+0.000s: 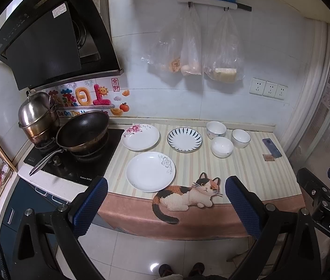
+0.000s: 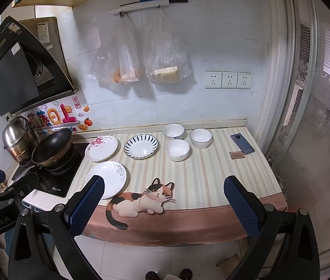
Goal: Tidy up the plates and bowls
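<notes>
Three plates lie on the striped counter mat (image 1: pixel 246 170): a white plate with a grey flower (image 1: pixel 150 171) (image 2: pixel 109 178) at the front, a pink-flowered plate (image 1: pixel 140 137) (image 2: pixel 101 148) behind it, and a blue-striped plate (image 1: pixel 184 139) (image 2: pixel 141 146) to their right. Three white bowls (image 1: pixel 222 147) (image 2: pixel 177 149) stand in a cluster further right. My left gripper (image 1: pixel 166 206) is open and empty, held back from the counter's front edge. My right gripper (image 2: pixel 163 206) is open and empty too, also in front of the counter.
A black wok (image 1: pixel 83 131) and a steel pot (image 1: pixel 37 116) sit on the stove at left. A phone (image 2: pixel 242 143) and a small brown card (image 2: pixel 236 155) lie at the counter's right end. Plastic bags (image 2: pixel 165 53) hang on the wall. A glass door stands at right.
</notes>
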Available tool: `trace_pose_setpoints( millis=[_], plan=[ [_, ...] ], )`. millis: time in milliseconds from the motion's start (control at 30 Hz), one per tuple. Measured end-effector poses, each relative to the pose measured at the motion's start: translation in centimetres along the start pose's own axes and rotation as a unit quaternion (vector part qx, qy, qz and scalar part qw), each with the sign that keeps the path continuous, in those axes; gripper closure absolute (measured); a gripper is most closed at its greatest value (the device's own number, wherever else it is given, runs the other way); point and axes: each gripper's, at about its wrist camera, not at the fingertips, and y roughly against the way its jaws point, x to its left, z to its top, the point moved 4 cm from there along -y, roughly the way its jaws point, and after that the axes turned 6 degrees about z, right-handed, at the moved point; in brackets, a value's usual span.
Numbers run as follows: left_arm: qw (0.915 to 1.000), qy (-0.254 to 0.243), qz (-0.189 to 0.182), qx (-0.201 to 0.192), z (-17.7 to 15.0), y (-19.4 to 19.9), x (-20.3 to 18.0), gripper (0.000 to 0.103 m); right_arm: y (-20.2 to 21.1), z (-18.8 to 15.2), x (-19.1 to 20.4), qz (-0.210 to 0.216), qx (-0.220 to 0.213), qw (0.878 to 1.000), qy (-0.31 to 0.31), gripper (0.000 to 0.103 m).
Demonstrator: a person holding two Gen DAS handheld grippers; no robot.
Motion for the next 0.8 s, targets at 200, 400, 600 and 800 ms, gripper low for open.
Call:
trace_pose_setpoints(
  millis=[200,400,600,800],
  plan=[
    [1.0,0.001,0.001,0.0,0.01,0.0,0.04,0.0,0.06,-0.15,0.28,-0.001,-0.001,1.0,0.001,0.0],
    [1.0,0.0,0.0,0.0,-0.34,0.05,0.13,0.0,0.05,-0.16,0.33,0.0,-0.001,1.0,0.002,0.0],
    [1.0,0.0,-0.001,0.001,-0.36,0.04,0.14,0.0,0.03,-0.2,0.45,0.001,0.002,1.0,0.002,0.0],
    [1.0,0.001,-0.001,0.001,-0.56,-0.02,0.38,0.0,-0.06,-0.03,0.49,0.001,0.004,1.0,0.002,0.0]
  ],
)
